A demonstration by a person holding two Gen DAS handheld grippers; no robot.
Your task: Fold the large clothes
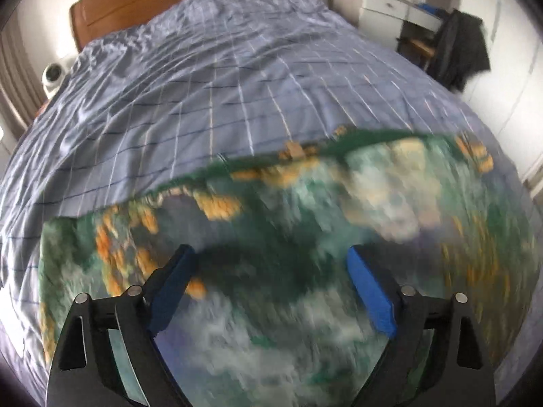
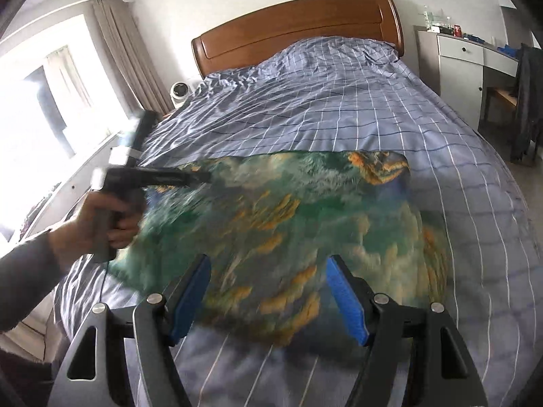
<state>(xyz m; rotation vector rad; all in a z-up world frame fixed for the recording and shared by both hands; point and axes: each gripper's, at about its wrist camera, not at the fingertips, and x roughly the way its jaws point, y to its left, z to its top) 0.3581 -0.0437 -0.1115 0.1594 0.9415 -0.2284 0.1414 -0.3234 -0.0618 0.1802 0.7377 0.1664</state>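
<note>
A large green garment with orange and white patches point(image 2: 288, 224) lies spread on the blue checked bed cover point(image 2: 322, 108). It fills the lower half of the left wrist view point(image 1: 271, 237), blurred by motion. My left gripper point(image 1: 271, 264) is open, its blue pads point(image 1: 370, 288) wide apart just above the garment. In the right wrist view the left gripper point(image 2: 200, 178) reaches over the garment's far left edge, held by a hand. My right gripper point(image 2: 268, 288) is open and empty above the garment's near edge.
A wooden headboard point(image 2: 298, 23) stands at the far end. A white desk with drawers point(image 2: 465, 68) and a chair with dark clothing point(image 2: 526, 101) are to the right. A small white fan point(image 2: 179, 93), curtains and a bright window are to the left.
</note>
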